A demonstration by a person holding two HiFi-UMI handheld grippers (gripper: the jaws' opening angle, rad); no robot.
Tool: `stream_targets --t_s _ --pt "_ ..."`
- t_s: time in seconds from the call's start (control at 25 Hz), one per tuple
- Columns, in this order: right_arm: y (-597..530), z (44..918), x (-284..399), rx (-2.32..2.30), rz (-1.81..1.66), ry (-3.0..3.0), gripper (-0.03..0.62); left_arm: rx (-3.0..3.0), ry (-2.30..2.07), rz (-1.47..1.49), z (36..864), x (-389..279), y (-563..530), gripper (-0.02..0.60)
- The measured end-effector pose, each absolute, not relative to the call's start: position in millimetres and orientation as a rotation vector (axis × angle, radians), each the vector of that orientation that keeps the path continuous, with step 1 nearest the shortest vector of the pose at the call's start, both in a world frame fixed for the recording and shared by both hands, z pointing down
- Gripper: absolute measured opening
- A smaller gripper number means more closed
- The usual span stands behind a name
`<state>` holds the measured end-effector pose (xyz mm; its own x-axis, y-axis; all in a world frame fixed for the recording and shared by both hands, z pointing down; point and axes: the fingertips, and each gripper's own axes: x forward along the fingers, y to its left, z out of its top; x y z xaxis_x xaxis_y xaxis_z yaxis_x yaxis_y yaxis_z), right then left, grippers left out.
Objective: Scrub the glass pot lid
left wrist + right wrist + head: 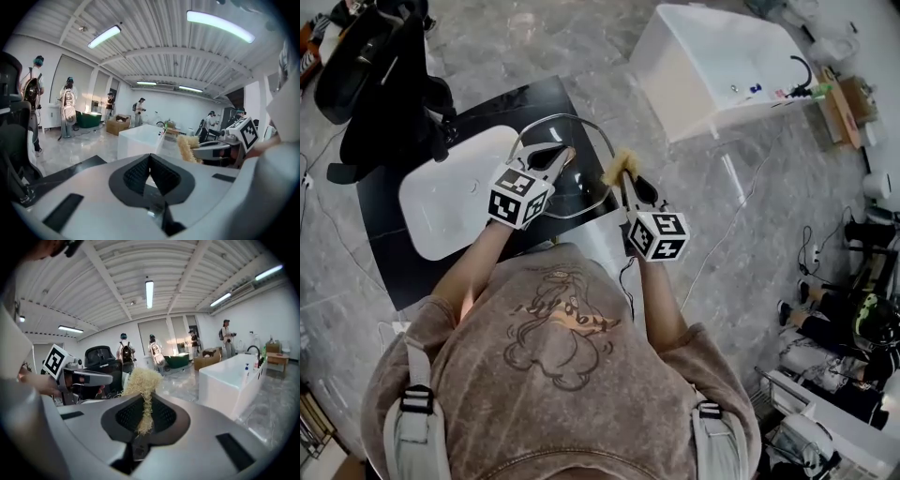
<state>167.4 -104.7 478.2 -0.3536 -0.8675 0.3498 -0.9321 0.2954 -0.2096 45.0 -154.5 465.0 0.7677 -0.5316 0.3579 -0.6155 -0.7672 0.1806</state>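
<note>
Standing over a black rectangular tabletop (534,94), a person in a brown printed shirt holds both grippers out side by side. The round glass pot lid with a thin metal rim (586,190) sits over the right part of that tabletop, just right of the white oval basin (450,202) set into it.

The left gripper (565,155) reaches in from the lid's near-left, its dark fingertips lying over the glass close to the middle. In the left gripper view its jaws are drawn together, the ribbed pads meeting at the tips. That view does not show whether any part of the lid is pinched between them.

The right gripper (628,178) is clamped on a pale yellow fibrous scrubber (619,166). In the right gripper view a strand of it runs down between the pads and a tuft bushes out beyond the tips. From above, the tuft sits at the lid's right edge; whether it touches the glass I cannot tell.

A white rectangular tub (712,66) stands well apart on the grey marbled floor, beyond the table's far right corner.
</note>
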Motion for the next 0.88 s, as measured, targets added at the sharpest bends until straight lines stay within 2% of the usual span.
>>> stream_targets --t_s 0.4,0.88 --pt "-72.4 400.2 171.7 1.902 0.132 -2.419 0.041 2.829 -1.12 0.174 397.4 10.2 -139.3 0.017" --pt "-68.3 395.6 184.9 2.018 0.133 -2.377 0.041 2.821 -1.178 0.093 385.4 12.6 -135.2 0.017"
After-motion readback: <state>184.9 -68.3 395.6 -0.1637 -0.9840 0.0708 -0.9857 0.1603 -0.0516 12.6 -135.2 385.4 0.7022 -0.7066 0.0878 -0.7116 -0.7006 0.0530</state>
